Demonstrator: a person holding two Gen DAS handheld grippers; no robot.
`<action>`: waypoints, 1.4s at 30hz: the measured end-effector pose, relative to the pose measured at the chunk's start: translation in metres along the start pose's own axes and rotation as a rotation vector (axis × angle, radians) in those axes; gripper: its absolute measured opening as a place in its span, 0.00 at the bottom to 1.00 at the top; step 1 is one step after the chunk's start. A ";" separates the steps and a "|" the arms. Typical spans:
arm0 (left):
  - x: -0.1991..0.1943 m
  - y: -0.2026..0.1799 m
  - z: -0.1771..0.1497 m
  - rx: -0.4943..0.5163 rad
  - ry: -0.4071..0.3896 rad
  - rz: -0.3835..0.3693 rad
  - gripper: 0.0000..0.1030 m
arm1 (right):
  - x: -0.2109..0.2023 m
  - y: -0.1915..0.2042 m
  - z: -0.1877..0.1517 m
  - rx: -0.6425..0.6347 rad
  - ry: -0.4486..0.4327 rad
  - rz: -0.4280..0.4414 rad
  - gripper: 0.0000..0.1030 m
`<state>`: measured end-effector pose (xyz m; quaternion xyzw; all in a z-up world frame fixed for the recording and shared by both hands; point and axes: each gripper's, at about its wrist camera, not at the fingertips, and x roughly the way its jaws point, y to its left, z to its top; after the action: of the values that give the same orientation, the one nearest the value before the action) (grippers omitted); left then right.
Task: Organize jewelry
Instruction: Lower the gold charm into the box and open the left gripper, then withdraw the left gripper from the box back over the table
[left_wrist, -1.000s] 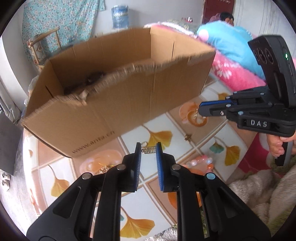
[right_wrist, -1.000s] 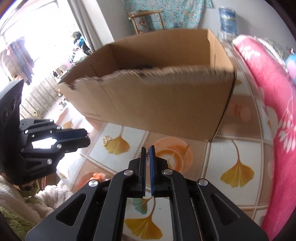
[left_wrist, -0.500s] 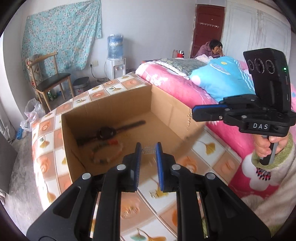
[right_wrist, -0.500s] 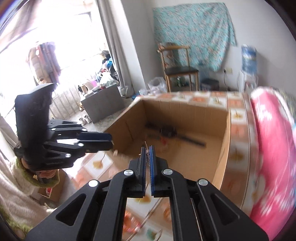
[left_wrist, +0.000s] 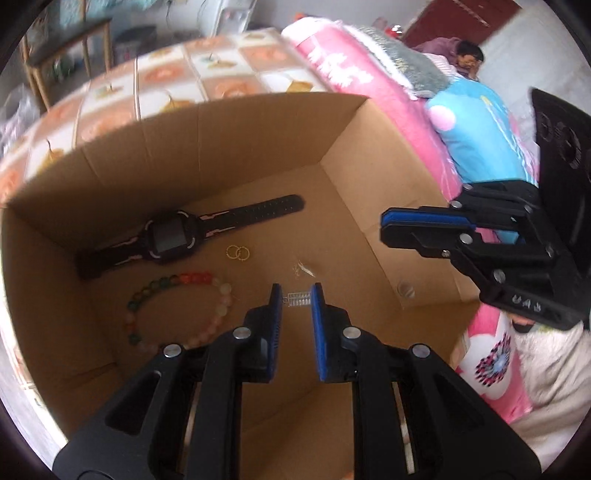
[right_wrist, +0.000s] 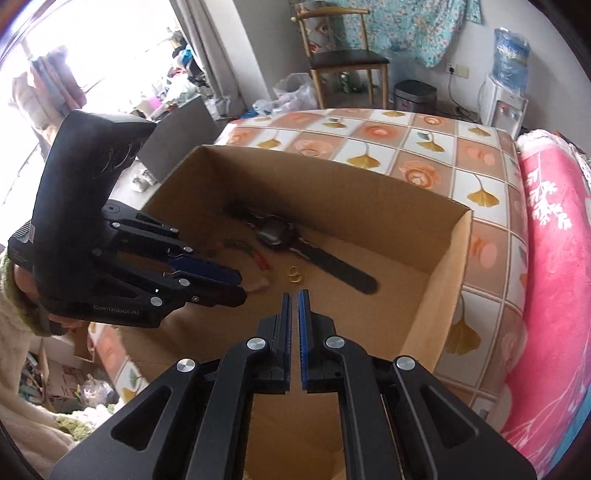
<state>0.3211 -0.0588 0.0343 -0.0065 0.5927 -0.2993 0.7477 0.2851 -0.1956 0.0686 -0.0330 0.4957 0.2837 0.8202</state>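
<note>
Silvery coiled earring (left_wrist: 298, 299) pinched crosswise in left tool (left_wrist: 295, 295); right tool (right_wrist: 294, 295) closed.

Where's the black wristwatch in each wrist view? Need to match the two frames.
Left wrist view: the black wristwatch lies on the floor of the brown cardboard box, upper left of centre, strap running to the right.
Right wrist view: the black wristwatch sits mid-frame on the box floor, strap angling down to the right.
Shared landmark: the pair of small gold rings lying just beside the watch.
</note>
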 end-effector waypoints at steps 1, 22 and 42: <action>0.003 0.001 0.003 -0.008 0.008 -0.005 0.15 | 0.001 0.000 0.000 -0.001 0.003 -0.006 0.05; -0.134 -0.040 -0.105 0.105 -0.442 0.166 0.80 | -0.126 0.030 -0.092 -0.010 -0.388 0.168 0.70; -0.004 0.008 -0.215 -0.183 -0.143 0.385 0.87 | 0.034 0.042 -0.165 0.258 0.083 -0.294 0.80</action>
<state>0.1331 0.0233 -0.0291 0.0174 0.5532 -0.0949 0.8274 0.1452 -0.2006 -0.0338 -0.0111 0.5511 0.0933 0.8291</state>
